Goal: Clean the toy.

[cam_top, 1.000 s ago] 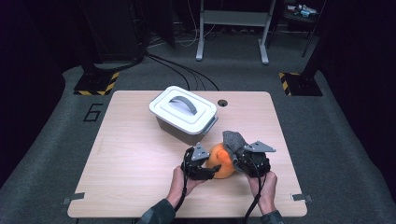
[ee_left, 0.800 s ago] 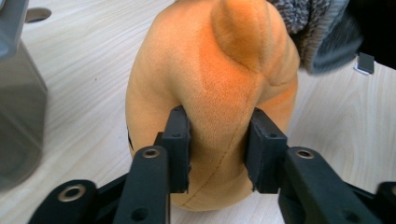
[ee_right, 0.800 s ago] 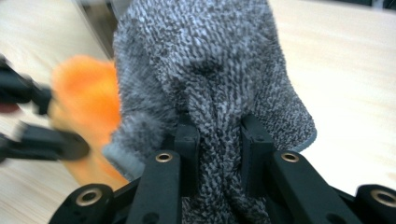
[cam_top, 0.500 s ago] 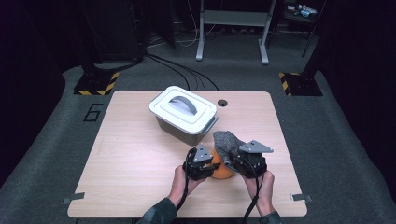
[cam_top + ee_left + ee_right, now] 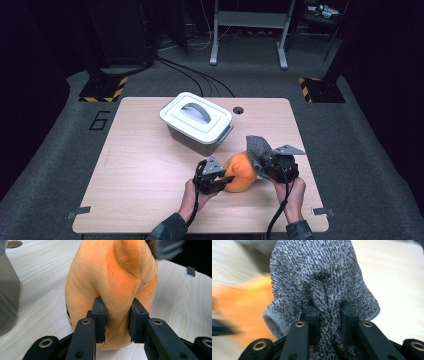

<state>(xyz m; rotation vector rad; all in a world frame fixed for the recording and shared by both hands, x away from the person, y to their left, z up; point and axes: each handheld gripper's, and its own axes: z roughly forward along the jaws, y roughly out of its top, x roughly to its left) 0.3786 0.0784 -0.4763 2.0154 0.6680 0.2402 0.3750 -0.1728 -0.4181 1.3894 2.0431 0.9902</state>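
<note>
Tongs (image 5: 227,178) (left) have tugged the orange plush (image 5: 241,172) from the sock (image 5: 256,145).

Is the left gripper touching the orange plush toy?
Touching. The left gripper view shows the left gripper pinching a fold of the orange plush toy between both jaws.

Light wood desk (image 5: 145,170), rounded corners, small round hole (image 5: 238,110) near far edge. Grey lidded bin (image 5: 197,122) with white lid and handle sits on it, centre-far. Orange plush toy (image 5: 241,172) rests on desk near front edge, right of centre, near the bin.
</note>
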